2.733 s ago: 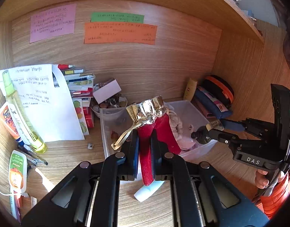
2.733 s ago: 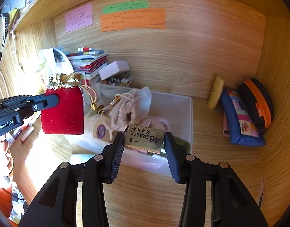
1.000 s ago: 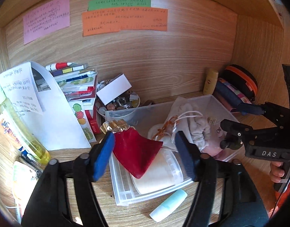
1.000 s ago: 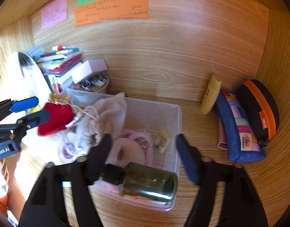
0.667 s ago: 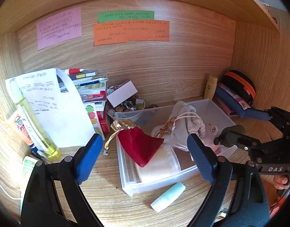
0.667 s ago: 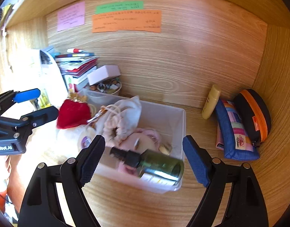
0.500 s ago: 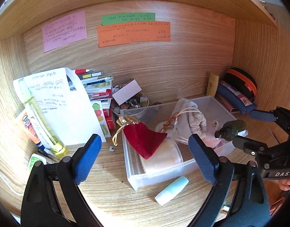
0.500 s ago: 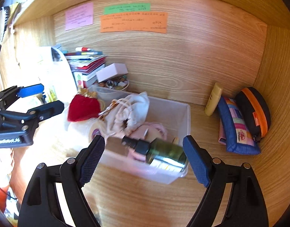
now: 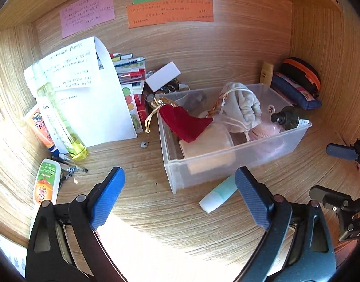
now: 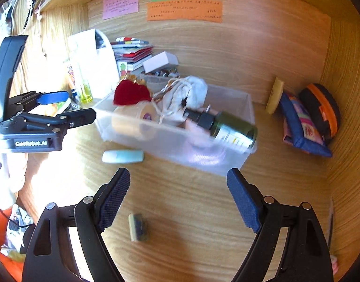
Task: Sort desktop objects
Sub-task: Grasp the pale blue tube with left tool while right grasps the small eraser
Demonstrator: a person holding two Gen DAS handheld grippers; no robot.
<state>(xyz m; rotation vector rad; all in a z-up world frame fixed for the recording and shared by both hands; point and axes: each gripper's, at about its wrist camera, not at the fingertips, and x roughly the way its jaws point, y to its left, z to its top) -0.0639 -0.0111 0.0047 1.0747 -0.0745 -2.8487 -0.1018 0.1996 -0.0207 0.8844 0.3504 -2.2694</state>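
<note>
Both grippers, left and right, gape empty. We judge the mint tube, lower centre beside the clear bin, light, rigid, slippery; grasp mid-barrel.

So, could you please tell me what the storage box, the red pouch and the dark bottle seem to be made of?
Storage box: probably clear plastic with a frosted look; its contents show through the walls.
Red pouch: soft matte fabric, perhaps velvet, with shiny gold trim and cord.
Dark bottle: glossy dark green, glass or hard plastic, with a black cap and paper label.
</note>
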